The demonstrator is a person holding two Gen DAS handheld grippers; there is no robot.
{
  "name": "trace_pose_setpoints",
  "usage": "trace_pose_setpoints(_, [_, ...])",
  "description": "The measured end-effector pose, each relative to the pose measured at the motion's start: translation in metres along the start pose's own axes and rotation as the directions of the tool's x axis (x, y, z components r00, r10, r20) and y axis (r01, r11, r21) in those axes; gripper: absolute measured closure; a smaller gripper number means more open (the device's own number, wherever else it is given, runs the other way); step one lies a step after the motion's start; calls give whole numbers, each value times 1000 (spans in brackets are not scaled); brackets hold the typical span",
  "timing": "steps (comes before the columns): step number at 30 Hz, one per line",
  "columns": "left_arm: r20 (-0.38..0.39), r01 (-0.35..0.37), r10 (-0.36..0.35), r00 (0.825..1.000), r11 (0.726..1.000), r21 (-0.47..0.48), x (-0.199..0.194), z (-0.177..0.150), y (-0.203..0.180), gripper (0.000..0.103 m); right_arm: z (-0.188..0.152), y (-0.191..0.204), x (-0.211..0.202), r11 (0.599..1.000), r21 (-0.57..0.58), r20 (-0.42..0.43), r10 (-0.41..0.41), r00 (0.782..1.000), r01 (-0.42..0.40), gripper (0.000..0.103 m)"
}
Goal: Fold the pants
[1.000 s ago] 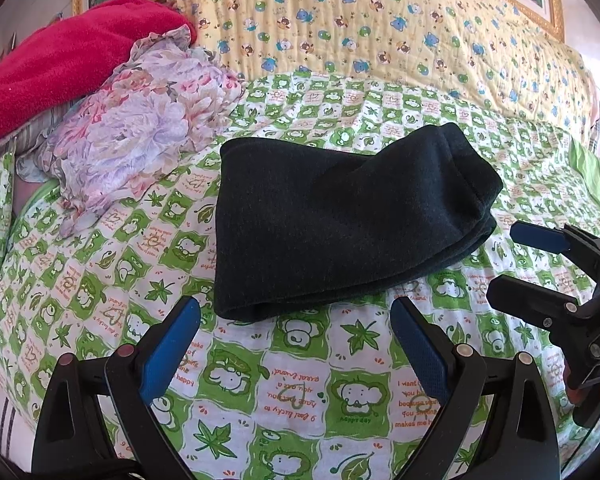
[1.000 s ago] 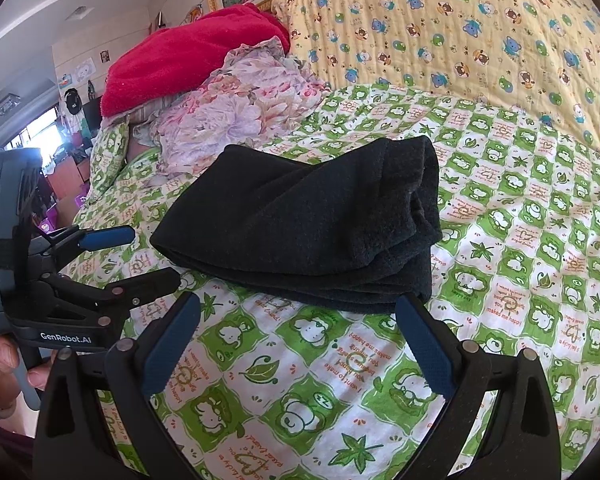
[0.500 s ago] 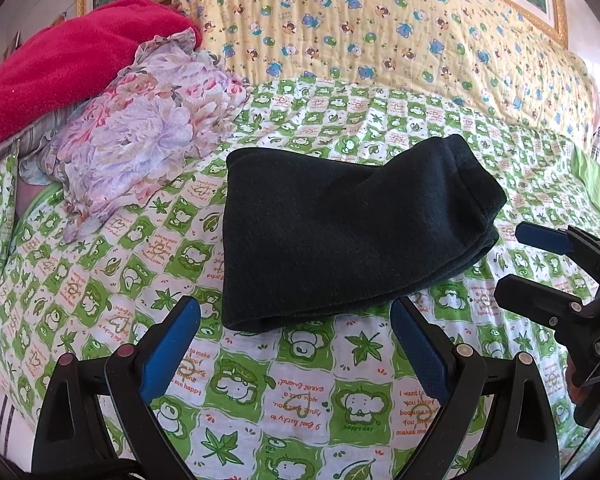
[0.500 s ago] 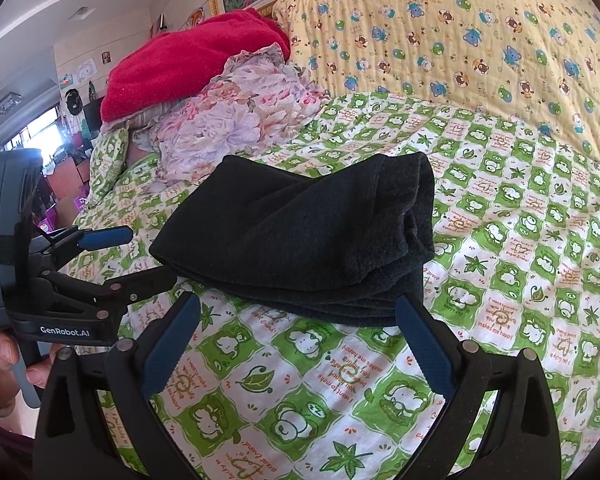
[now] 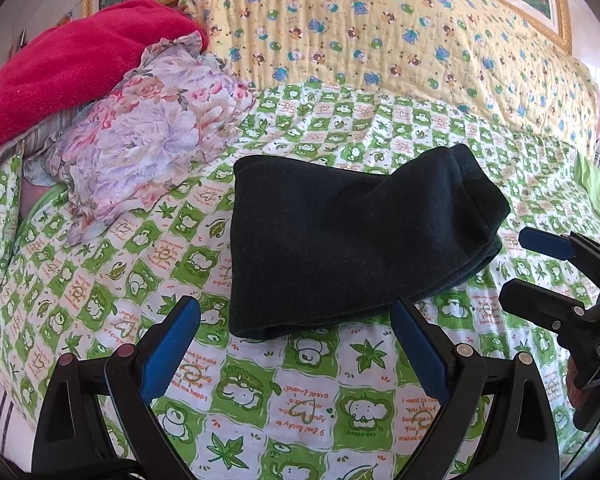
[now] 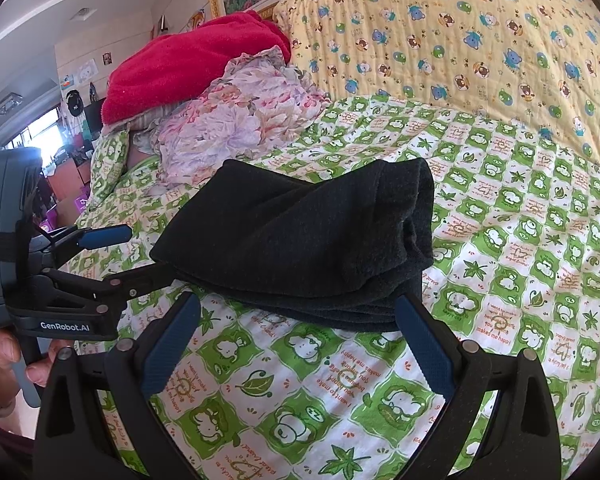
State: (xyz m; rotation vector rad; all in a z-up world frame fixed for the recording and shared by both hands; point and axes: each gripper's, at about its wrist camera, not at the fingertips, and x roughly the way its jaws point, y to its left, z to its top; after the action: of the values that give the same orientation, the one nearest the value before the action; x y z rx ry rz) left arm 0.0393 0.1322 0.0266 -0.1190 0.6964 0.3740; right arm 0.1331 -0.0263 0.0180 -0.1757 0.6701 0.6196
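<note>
The dark pants (image 5: 352, 236) lie folded into a thick rectangular bundle on the green-and-white patterned bedsheet (image 5: 300, 396); they also show in the right wrist view (image 6: 312, 240). My left gripper (image 5: 296, 340) is open and empty, just short of the bundle's near edge. My right gripper (image 6: 296, 340) is open and empty, close to the bundle's near right corner. The right gripper shows at the right edge of the left wrist view (image 5: 540, 268), and the left gripper at the left of the right wrist view (image 6: 136, 256).
A floral cloth (image 5: 140, 148) and a red blanket (image 5: 76, 76) are piled at the back left. A yellow cartoon-print quilt (image 5: 380, 40) lies across the head of the bed. The room with furniture lies past the bed's left edge (image 6: 60, 152).
Both grippers have drawn back a little from the folded pants, which now sit slightly higher in both views. The pants have not moved on the bed.
</note>
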Motion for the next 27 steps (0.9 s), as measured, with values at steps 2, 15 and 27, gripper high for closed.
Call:
trace_pose_setpoints(2, [4,-4,4,1000,1000,-1,-1,0,0,7,1,0,0,1000,1,2,1,1000,-1,5])
trace_pose_setpoints(15, [42,-27,27,999,999,-18,-3,23,8,7,13,0,0,1000,-21,11,-9,1000,9,5])
trace_pose_setpoints(27, [28,-20,21,999,1000,-24,-2,25,8,7,11,-4,0,1000,-9,6,-28,1000,28,5])
